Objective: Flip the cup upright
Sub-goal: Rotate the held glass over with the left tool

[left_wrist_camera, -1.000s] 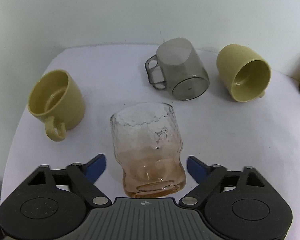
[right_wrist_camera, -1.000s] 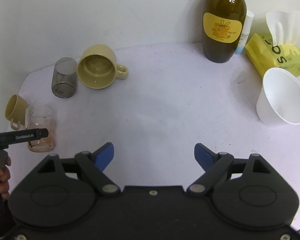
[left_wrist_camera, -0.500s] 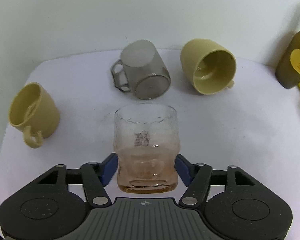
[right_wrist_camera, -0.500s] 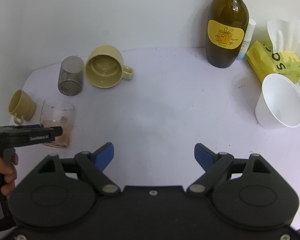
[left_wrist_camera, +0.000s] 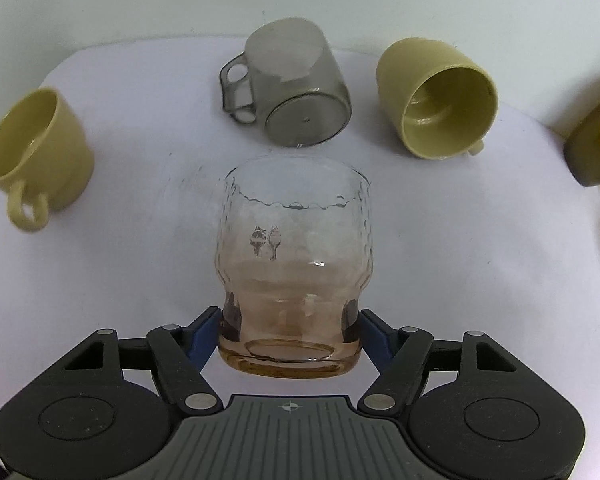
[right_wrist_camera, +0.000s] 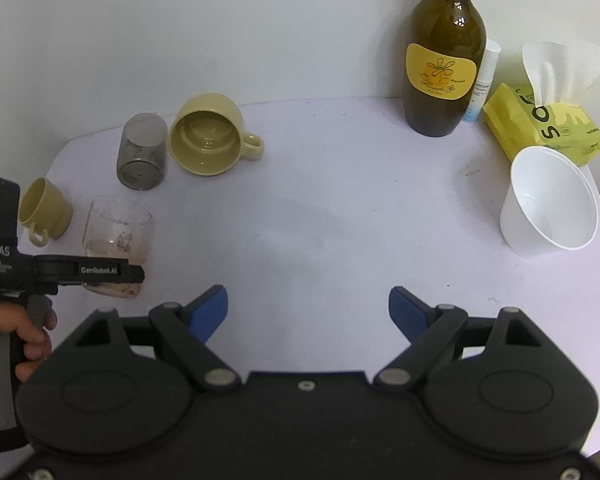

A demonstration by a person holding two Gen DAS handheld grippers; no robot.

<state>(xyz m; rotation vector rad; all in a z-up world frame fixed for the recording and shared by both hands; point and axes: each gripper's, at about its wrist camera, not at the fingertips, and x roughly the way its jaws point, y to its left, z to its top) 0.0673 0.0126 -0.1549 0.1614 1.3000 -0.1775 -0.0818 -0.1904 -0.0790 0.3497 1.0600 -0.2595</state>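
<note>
A clear dimpled glass with an amber base (left_wrist_camera: 292, 264) sits between the blue pads of my left gripper (left_wrist_camera: 288, 336), which is shut on its lower part. The glass stands about upright, mouth up; whether its base touches the table I cannot tell. It also shows in the right wrist view (right_wrist_camera: 116, 240), with the left gripper (right_wrist_camera: 100, 274) across its base. My right gripper (right_wrist_camera: 306, 312) is open and empty above the table's middle.
A grey see-through mug (left_wrist_camera: 288, 88) and a yellow mug (left_wrist_camera: 436, 100) lie on their sides behind the glass. A small yellow cup (left_wrist_camera: 36, 160) is tilted at left. A wine bottle (right_wrist_camera: 444, 52), tissue pack (right_wrist_camera: 540, 120) and white cup (right_wrist_camera: 548, 200) stand at right.
My left gripper closed its pads onto the glass and turned it from leaning to about upright. The right gripper drew back slightly and stayed open.
</note>
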